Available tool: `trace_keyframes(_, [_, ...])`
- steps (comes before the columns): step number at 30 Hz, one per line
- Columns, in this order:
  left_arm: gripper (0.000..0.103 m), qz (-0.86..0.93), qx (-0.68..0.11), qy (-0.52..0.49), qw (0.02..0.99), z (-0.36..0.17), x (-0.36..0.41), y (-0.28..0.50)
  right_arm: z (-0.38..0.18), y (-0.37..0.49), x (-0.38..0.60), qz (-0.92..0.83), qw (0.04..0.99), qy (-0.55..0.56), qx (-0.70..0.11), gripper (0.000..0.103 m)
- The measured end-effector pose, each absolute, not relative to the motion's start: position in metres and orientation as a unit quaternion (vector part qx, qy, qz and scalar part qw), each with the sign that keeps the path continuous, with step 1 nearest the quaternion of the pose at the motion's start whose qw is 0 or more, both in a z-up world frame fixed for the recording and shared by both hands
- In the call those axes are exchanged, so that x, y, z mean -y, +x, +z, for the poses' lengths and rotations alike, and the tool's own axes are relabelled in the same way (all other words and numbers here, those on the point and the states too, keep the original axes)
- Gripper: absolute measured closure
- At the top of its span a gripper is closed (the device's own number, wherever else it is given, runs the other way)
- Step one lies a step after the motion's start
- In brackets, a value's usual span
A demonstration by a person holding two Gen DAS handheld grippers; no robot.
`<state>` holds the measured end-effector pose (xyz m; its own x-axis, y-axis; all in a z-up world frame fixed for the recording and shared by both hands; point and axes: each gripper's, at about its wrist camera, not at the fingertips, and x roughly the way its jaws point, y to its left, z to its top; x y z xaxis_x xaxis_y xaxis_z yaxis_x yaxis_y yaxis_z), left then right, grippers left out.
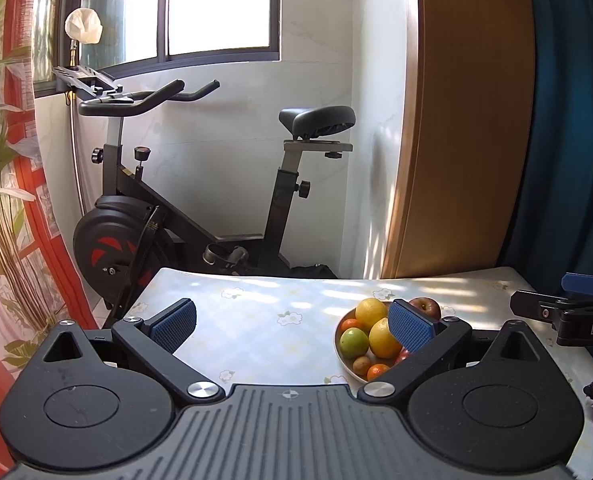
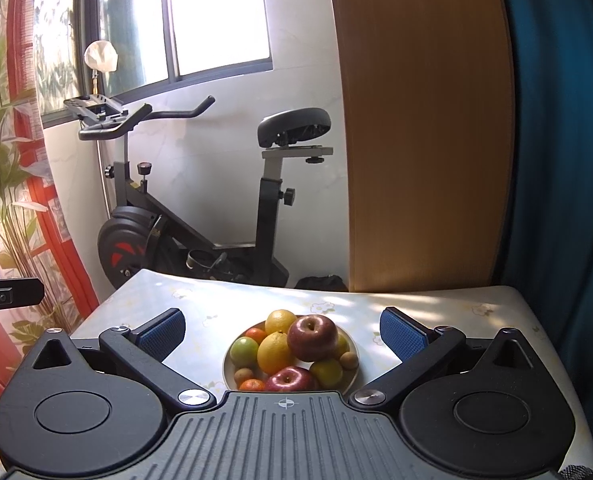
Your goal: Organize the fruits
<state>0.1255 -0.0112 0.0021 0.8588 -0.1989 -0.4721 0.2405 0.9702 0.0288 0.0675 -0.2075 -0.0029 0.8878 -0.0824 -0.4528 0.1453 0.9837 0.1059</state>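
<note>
The fruits sit heaped in a shallow round plate [image 2: 354,364] on the bench [image 2: 456,308], which wears a pale cloth printed with small flowers; from the right wrist view the pile shows a large red apple [image 2: 312,338] on top, a second red apple [image 2: 289,379] at the near rim, two lemons [image 2: 275,353] behind and beside it, a green fruit [image 2: 244,351] at the left, small oranges [image 2: 255,335] and brownish kiwis [image 2: 243,376] tucked around the edge; the right tongs [image 2: 282,332] stand wide apart with nothing between the blue pads, the plate lying between and just beyond them; the left tongs [image 1: 292,322] are likewise spread wide and hold nothing, aimed at bare cloth to the left of the plate, the right-hand pad overlapping the fruit in that view; beyond the bench stand an exercise bike [image 1: 184,216], a window [image 1: 216,8] and a wooden panel [image 1: 468,120].
</note>
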Motion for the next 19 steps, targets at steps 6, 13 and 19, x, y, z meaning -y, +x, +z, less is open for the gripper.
trace_keyframes(6, [0.000,-0.115,-0.240,0.042,0.963,0.0018,0.0111,0.1252,-0.0022,0.0683,0.2069,-0.059,0.969,0.068,-0.230,0.000])
trace_keyframes(13, [0.000,-0.116,-0.239,0.039,0.963,0.0007,0.0086,0.1265,-0.0026,0.0691,0.2067,-0.058,0.969,0.068,-0.232,0.000])
trace_keyframes(19, [0.000,-0.115,-0.243,0.029,0.963,-0.0014,0.0071,0.1305,-0.0044,0.0705,0.2074,-0.059,0.968,0.068,-0.233,0.000])
